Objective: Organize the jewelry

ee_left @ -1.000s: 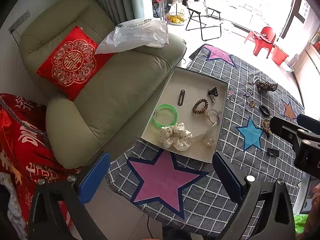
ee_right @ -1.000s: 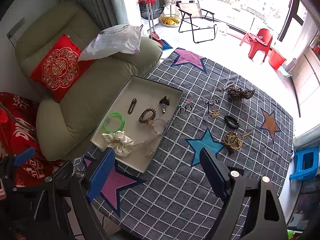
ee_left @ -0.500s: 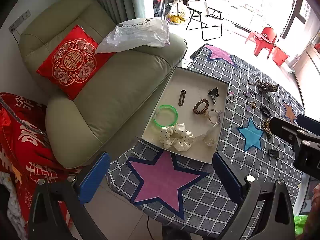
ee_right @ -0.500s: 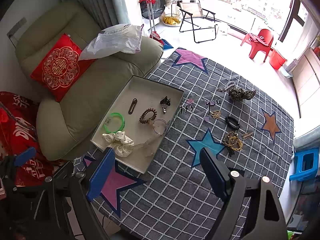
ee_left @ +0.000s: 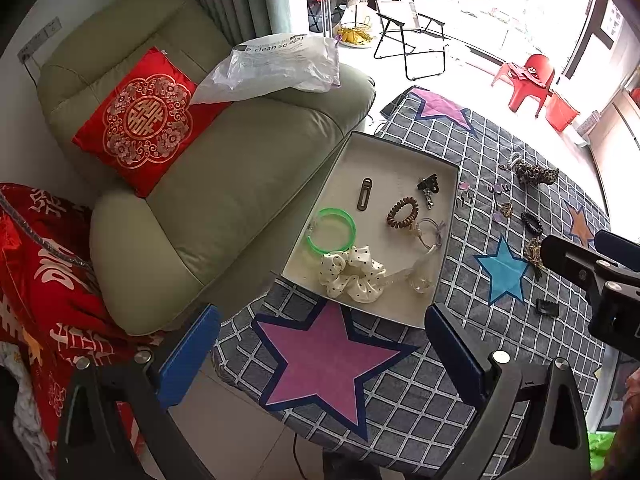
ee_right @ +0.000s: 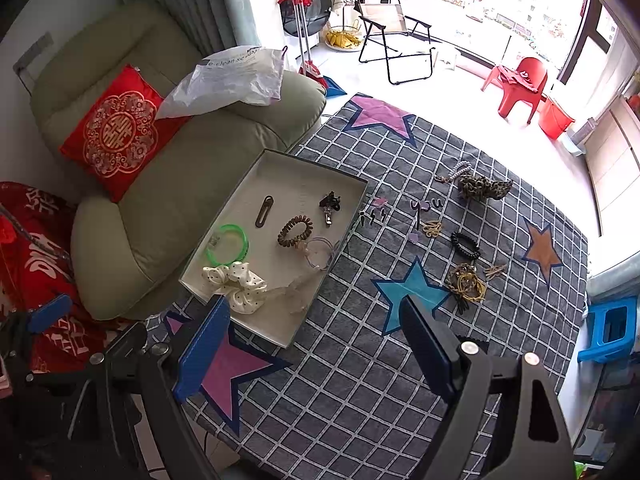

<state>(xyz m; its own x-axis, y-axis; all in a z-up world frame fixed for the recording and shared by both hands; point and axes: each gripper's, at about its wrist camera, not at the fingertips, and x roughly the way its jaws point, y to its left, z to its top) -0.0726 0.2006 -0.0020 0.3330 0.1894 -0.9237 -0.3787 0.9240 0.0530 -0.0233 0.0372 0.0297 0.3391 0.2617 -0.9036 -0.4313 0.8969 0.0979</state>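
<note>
Several loose bits right of centre on the checked cloth [ee_right: 360, 360], tray [ee_right: 280, 340] at centre; gold chain tangle [ee_right: 466, 284] light, floppy, snaggy; pinch mid-bunch. Right gripper [ee_right: 316, 344] and left gripper [ee_left: 320, 344]: jaws apart, empty.

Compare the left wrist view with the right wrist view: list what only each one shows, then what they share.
Only the left wrist view: the right tongs seen from the side.
Only the right wrist view: the blue stool, the washing machine and the whole brown star.
Both: the tray holding the green bangle and white scrunchie, the loose jewelry on the checked cloth, the red cushion.
</note>
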